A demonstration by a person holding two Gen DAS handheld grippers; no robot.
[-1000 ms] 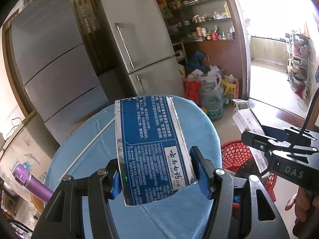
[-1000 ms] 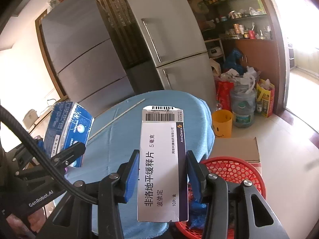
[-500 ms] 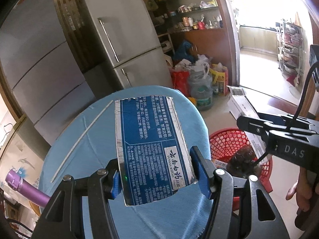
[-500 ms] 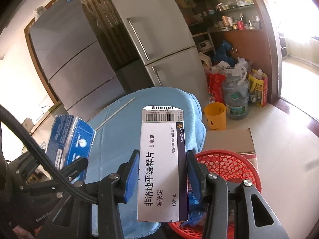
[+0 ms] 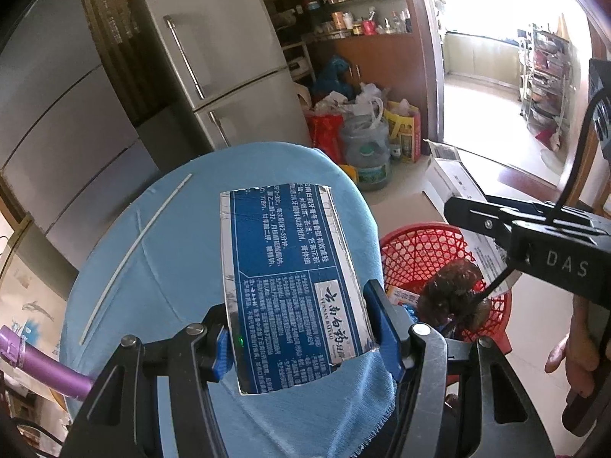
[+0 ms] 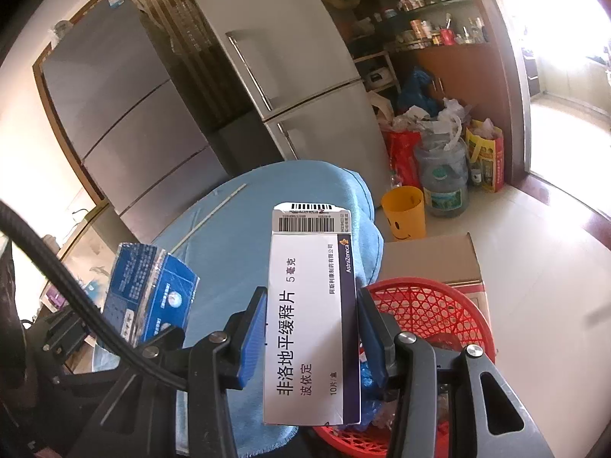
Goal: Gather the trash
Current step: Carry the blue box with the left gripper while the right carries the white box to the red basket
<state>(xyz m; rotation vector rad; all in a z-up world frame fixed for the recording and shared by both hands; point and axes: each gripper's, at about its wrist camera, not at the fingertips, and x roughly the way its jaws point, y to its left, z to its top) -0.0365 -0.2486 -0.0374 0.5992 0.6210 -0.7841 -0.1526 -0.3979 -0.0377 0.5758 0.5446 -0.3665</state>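
Your left gripper (image 5: 301, 330) has its jaws clamped on a flattened blue toothpaste carton (image 5: 290, 282) with a torn silver edge; the blue pads (image 5: 376, 313) press both of its long sides, and it stands up above the round desk (image 5: 172, 259) under its blue cloth. Your right gripper (image 6: 311, 330) has its jaws clamped on a white medicine box (image 6: 311, 324) with a dark purple stripe and a barcode flap at the top, held upright. In the right wrist view that box sits in front of the desk's edge, with the red mesh basket (image 6: 431, 305) on the floor just to its right. The basket already holds some wrappers and a brown crumpled lump (image 5: 454, 297). A cardboard box (image 6: 427, 259) stands behind the basket, and a yellow smiley-face bin (image 6: 404, 213) stands farther back beside a large water jug (image 6: 445, 179). A thin white stick (image 5: 133, 255) lies on the cloth.
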